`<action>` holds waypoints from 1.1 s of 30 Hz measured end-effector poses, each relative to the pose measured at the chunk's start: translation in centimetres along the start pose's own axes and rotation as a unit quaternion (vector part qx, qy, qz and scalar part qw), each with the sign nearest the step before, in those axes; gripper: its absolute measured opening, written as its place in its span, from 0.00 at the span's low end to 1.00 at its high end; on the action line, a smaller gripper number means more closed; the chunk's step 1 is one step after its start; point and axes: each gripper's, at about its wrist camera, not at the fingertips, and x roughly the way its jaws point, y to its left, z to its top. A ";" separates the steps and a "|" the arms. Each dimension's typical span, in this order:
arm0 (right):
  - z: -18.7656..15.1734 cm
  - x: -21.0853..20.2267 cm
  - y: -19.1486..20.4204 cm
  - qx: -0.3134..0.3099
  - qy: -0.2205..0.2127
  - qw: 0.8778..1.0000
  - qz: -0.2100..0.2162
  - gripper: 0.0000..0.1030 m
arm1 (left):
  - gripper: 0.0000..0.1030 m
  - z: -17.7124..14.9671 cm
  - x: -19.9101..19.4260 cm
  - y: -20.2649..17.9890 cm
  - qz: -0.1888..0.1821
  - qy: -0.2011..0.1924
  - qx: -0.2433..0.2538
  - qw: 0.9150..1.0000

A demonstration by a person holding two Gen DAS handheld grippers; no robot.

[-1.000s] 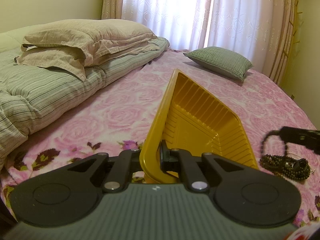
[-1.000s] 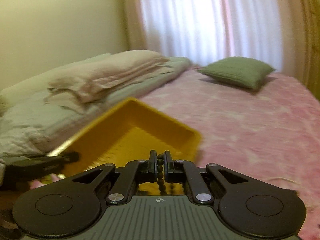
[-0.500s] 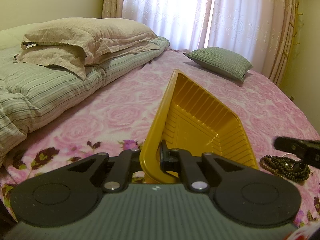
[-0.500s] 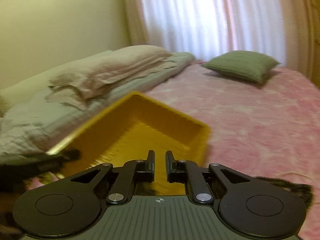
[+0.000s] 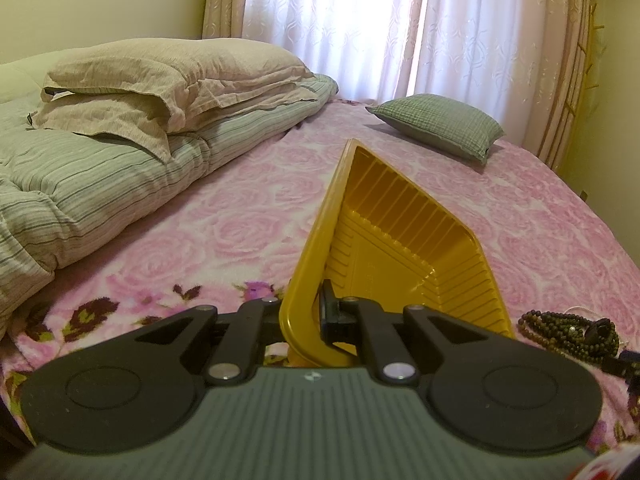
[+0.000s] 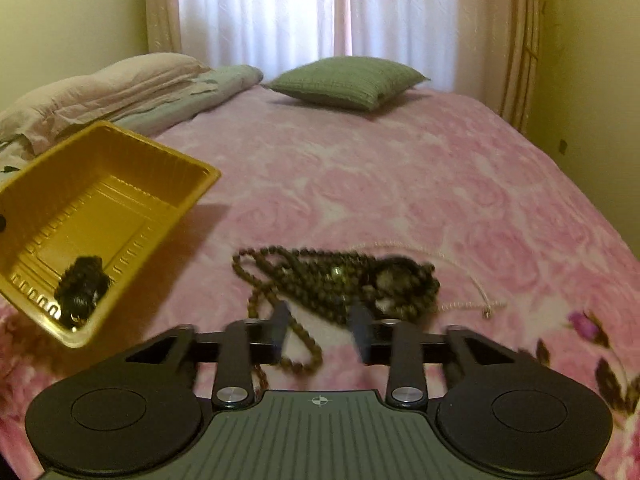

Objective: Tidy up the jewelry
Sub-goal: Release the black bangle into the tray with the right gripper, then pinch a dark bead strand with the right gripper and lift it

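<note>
Now, working outward from the jaws:

Left jaws: the left gripper (image 5: 308,316) is clamped tight on the near corner rim of the yellow tray (image 5: 404,248), holding it tilted up off the bed (image 5: 248,224).

Right jaws: the right gripper (image 6: 320,332) has just been opening and stands partly apart, gripping nothing; one loop of beads lies on the bed between its fingers, not pinched.

Jewelry on the bed: a tangled pile of dark bead necklaces (image 6: 340,280) lies just ahead of the right gripper, with a thin pale chain (image 6: 460,280) trailing off its right side.

Jewelry in the tray: one dark beaded piece (image 6: 82,284) sits in the low near corner of the tray.

Risk, tray: held by one thin corner and slanted, it could flex or slip, and the piece inside could slide out over the low edge.

Risk, pick-up: the strands are knotted together, so closing on one loop may drag the whole pile, or snag the pale chain; a shallow pinch may let the beads roll free.

Risk, bed: the soft blanket gives under pressure, so the fingers may catch fabric.

Writing: no brand, label or readable text; only small round marks on the gripper bodies.
</note>
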 end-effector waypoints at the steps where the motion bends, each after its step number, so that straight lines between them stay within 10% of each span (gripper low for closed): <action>1: -0.3 -0.1 0.1 -0.001 0.002 1.000 0.003 0.40 | 0.07 0.0 0.0 -0.1 0.000 0.000 0.001 1.000; 33: -3.2 2.0 2.3 -0.008 0.045 0.998 0.034 0.12 | 0.07 0.2 0.0 0.0 0.002 0.000 0.004 1.000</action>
